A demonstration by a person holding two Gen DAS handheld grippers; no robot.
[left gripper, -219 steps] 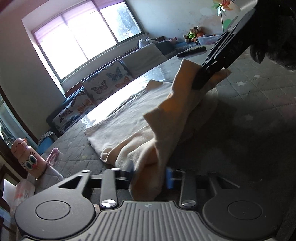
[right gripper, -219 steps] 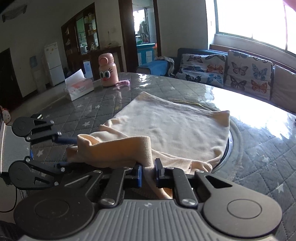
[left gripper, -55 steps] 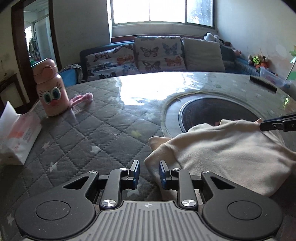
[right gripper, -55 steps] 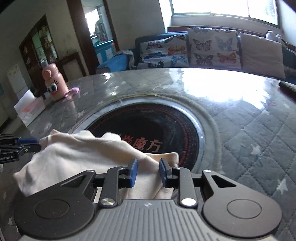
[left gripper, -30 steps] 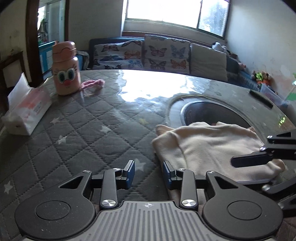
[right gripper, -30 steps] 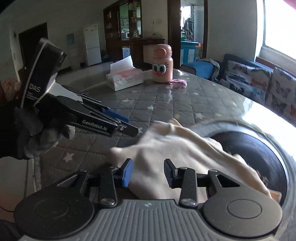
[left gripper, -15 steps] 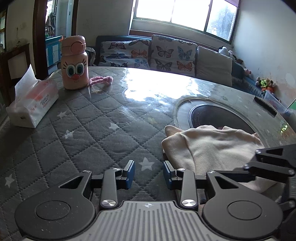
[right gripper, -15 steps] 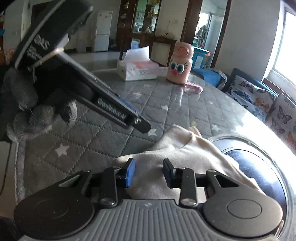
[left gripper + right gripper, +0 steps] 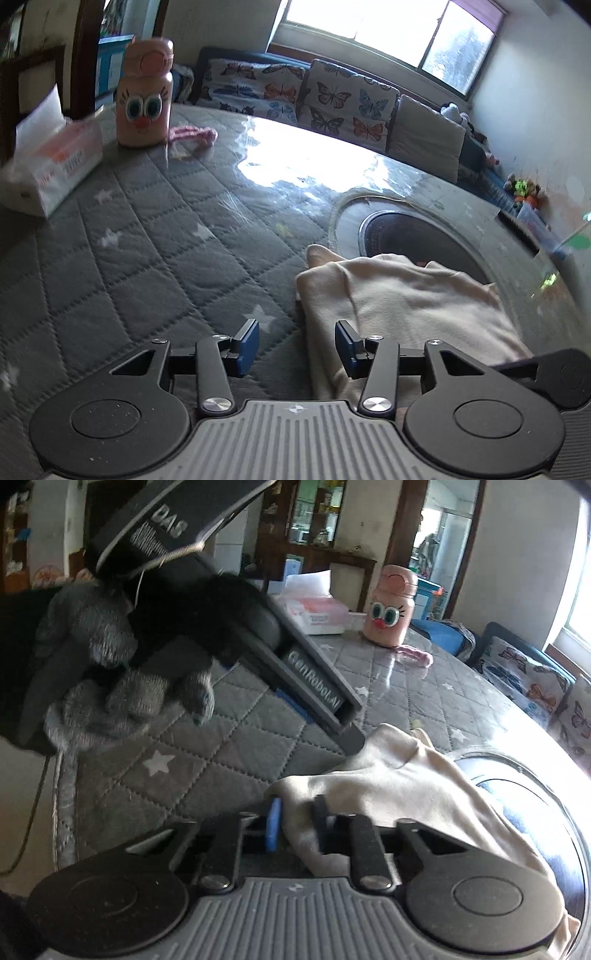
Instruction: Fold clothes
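A cream garment [image 9: 399, 295] lies folded in a bundle on the grey quilted table cover [image 9: 147, 240], partly over the round dark hotplate [image 9: 406, 229]. My left gripper [image 9: 297, 345] is open, and the garment's left edge lies just inside its right finger. In the right wrist view a gloved hand [image 9: 110, 672] holds that left gripper [image 9: 349, 734], its tip beside the garment's far corner. My right gripper [image 9: 297, 825] is shut on the near corner of the cream garment [image 9: 406, 786], with cloth filling the narrow gap. Part of the right gripper's body [image 9: 554, 373] shows at the left wrist view's lower right.
A pink bottle with a cartoon face [image 9: 144, 96] and a tissue box [image 9: 51, 162] stand at the table's far left, with a pink strap [image 9: 192, 133] beside the bottle. A sofa with butterfly cushions [image 9: 332, 99] runs behind the table under the window.
The garment went from held up and spread to a folded bundle. In the last half second my left gripper opened wider at its edge, and my right gripper's fingers closed on its near corner.
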